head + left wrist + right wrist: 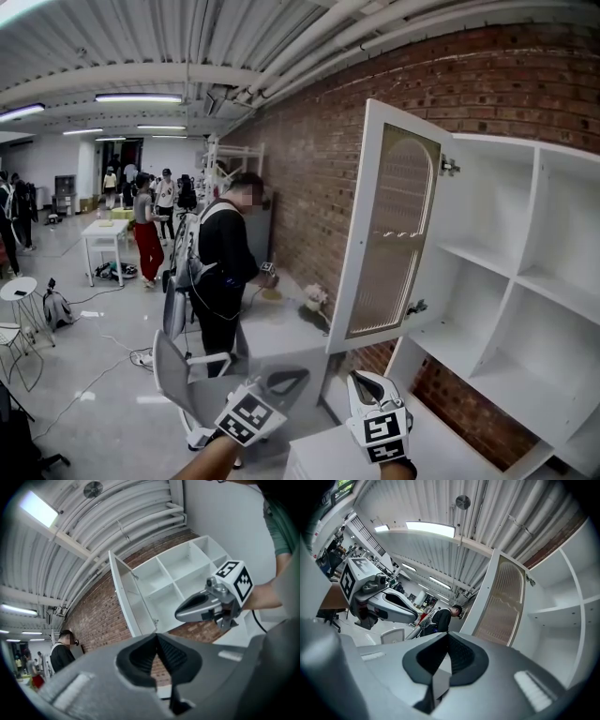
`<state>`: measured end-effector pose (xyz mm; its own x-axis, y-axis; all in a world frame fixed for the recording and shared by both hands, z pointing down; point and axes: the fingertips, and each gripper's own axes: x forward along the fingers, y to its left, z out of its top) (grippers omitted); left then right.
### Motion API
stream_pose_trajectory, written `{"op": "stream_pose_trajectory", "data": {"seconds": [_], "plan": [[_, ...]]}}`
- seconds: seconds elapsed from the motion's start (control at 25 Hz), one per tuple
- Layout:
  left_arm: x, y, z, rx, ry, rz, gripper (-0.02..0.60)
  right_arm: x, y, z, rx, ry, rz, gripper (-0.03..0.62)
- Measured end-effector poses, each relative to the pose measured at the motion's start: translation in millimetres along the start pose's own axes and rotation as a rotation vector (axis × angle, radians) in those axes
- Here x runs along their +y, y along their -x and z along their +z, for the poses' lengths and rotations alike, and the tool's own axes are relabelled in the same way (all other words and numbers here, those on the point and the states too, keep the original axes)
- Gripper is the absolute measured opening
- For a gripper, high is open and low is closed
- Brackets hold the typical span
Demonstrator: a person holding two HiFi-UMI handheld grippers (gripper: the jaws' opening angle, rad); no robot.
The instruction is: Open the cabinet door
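Left gripper (281,382): held level, jaws together, empty.
Right gripper (367,384): level, jaws closed on nothing.
Cabinet door (394,234): swung open, farther off, untouched.

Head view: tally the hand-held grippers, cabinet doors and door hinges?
Hand-held grippers: 2, the left hand-held gripper and the right hand-held gripper
Cabinet door: 1, swung open
Door hinges: 2, the upper hinge and the lower hinge
Total: 5

Brick wall (309,155) (person (225,258) nearby)
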<state>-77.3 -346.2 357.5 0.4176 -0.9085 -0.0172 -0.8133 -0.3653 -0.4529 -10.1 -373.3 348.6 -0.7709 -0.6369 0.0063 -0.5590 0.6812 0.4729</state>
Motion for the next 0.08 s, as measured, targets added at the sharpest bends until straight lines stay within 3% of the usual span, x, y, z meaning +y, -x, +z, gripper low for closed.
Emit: {"op": "stream_pose_trajectory", "data": {"seconds": [0.08], "plan": [[0.0,2.7,1.5,-0.001,-0.002,0.001,0.002,0.4,1.7,1.3,-0.001,-0.001,-0.001,0.005]]}}
